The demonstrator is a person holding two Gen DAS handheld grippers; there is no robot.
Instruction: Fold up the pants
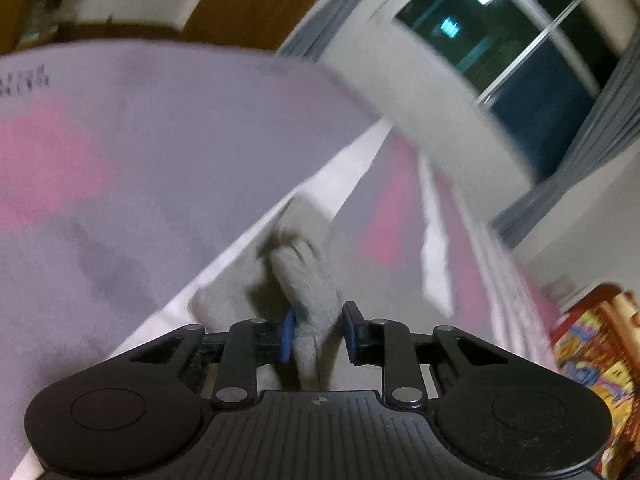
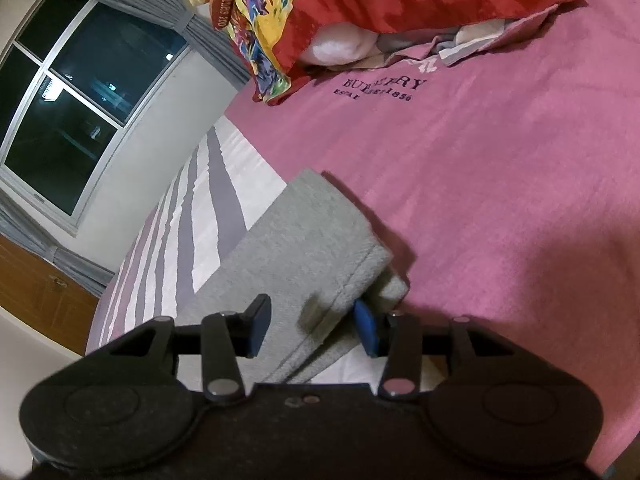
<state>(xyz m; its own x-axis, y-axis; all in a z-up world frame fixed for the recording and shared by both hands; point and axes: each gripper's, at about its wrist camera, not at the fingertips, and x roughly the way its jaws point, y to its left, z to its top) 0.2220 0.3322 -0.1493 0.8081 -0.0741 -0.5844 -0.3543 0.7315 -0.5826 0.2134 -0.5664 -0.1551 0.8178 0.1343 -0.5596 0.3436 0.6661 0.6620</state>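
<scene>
**Inspector A:** Left wrist view, heavily blurred. The left gripper (image 1: 316, 332) has a bunched fold of the grey pants (image 1: 304, 276) between its jaws. One blue pad lies against the cloth; a gap shows at the other, so I cannot tell whether the grip is firm. Beyond the jaws: the pink bedspread (image 1: 120, 152).

**Inspector B:** Right wrist view, sharp. The right gripper (image 2: 314, 328) has jaws apart. The folded pants (image 2: 304, 236) lie on the bed, their hemmed edge running between the jaws; one pad sits just beside the fold, the other stands clear. Far ahead of the jaws: a patterned pillow (image 2: 320, 4).
</scene>
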